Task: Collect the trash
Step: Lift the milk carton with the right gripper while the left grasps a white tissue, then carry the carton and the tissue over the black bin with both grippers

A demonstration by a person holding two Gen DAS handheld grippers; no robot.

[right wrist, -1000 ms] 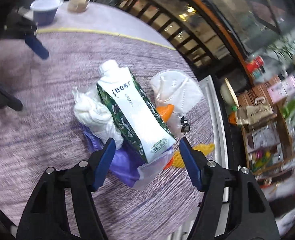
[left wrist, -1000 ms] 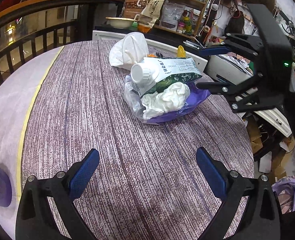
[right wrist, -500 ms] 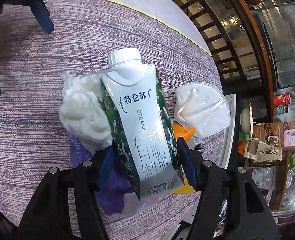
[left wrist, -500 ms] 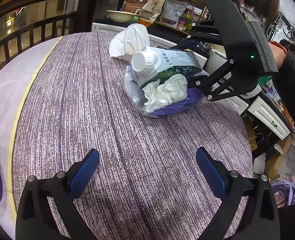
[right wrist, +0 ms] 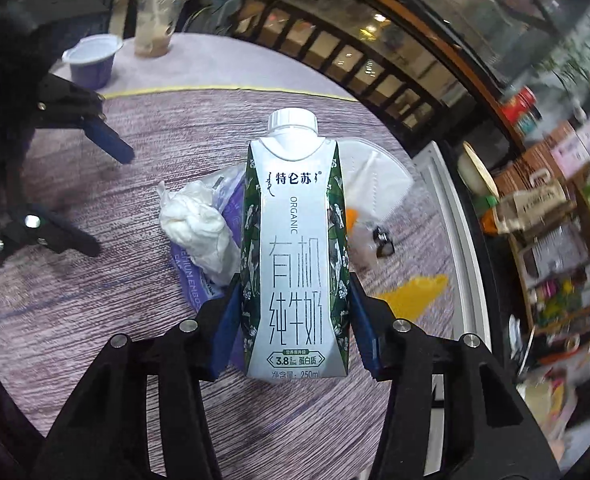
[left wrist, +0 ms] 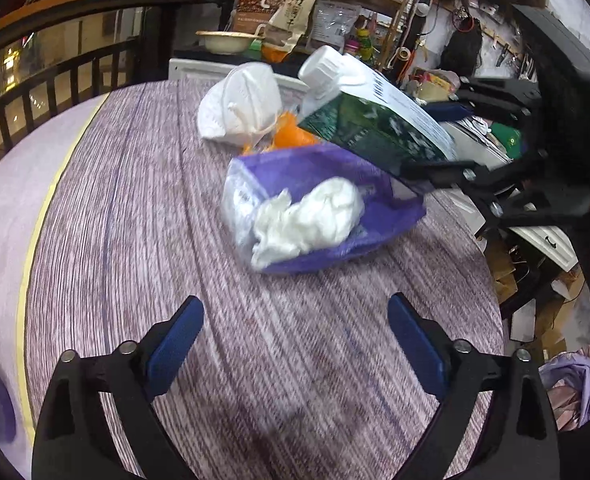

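Observation:
A green-and-white milk carton (right wrist: 295, 248) with a white cap is gripped at its lower sides by my right gripper (right wrist: 293, 284), whose jaws are closing on it. It hangs tilted above the pile (left wrist: 375, 120). Below it a crumpled white tissue (left wrist: 311, 216) lies on a purple plastic bag (left wrist: 323, 168). A white face mask (left wrist: 239, 108) and orange peel (left wrist: 291, 136) lie behind. My left gripper (left wrist: 293, 304) hovers over the striped table (left wrist: 135, 240) in front of the pile, jaws wide but closing, nothing between them.
A purple cup (right wrist: 91, 60) and a clear drink cup (right wrist: 157, 20) stand at the table's far edge. A yellow scrap (right wrist: 415, 292) and a small black item (right wrist: 383, 240) lie near the mask. A dark railing (left wrist: 55, 80) and cluttered shelves (left wrist: 335, 8) ring the table.
My right gripper came down around the carton's base, closed on it and raised it off the purple bag. The left gripper's jaws narrowed slightly.

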